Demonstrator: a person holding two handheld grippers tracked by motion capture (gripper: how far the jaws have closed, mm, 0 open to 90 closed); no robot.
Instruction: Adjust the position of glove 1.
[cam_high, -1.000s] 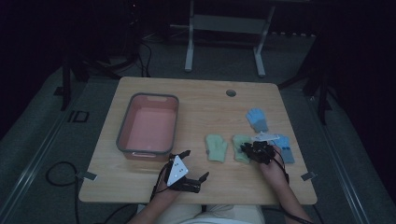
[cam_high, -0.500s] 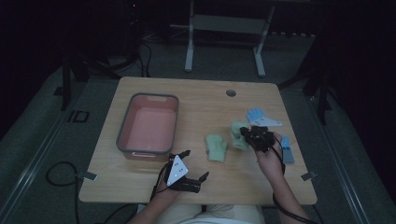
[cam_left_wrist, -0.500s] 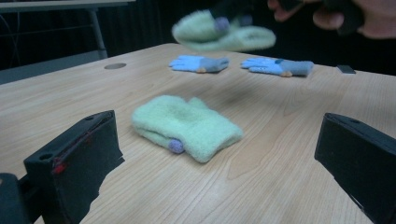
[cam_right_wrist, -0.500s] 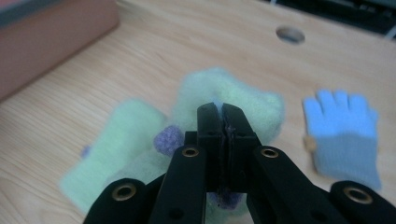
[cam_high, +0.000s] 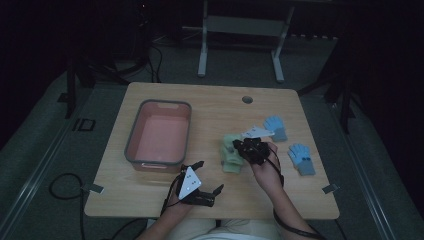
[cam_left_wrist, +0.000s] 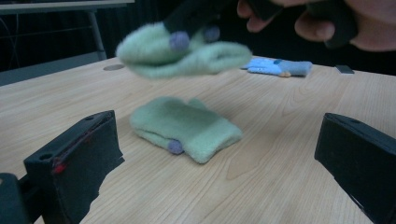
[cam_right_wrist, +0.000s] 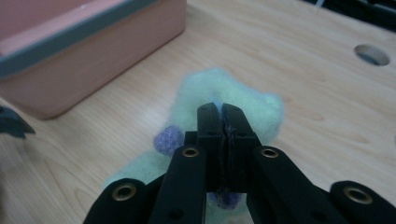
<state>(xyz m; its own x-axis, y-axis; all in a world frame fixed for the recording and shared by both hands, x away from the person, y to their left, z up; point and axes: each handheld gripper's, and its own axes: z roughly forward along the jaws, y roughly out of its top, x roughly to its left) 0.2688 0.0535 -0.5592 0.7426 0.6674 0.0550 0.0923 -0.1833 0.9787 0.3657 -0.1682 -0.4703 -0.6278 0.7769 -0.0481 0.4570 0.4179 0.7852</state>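
Pinched in my right gripper (cam_right_wrist: 222, 114), which is shut on it, a fuzzy light-green glove (cam_right_wrist: 224, 91) with purple fingertips hangs above the table. From the left gripper view that glove (cam_left_wrist: 187, 51) floats over a second green glove (cam_left_wrist: 187, 123) lying flat on the wood. In the high view the held glove (cam_high: 231, 141) is just left of the right gripper (cam_high: 245, 146), with the lying glove (cam_high: 231, 162) below it. My left gripper (cam_high: 207, 177) rests near the front edge, jaws wide open and empty.
A pink bin with a grey rim (cam_high: 131, 145) stands at the left of the table. Two blue gloves (cam_high: 276, 126) (cam_high: 301, 158) lie at the right. A round hole (cam_high: 247, 99) sits near the far edge.
My right gripper has risen and shifted left toward the bin, lifting a green glove off the table. The left gripper has stayed put.
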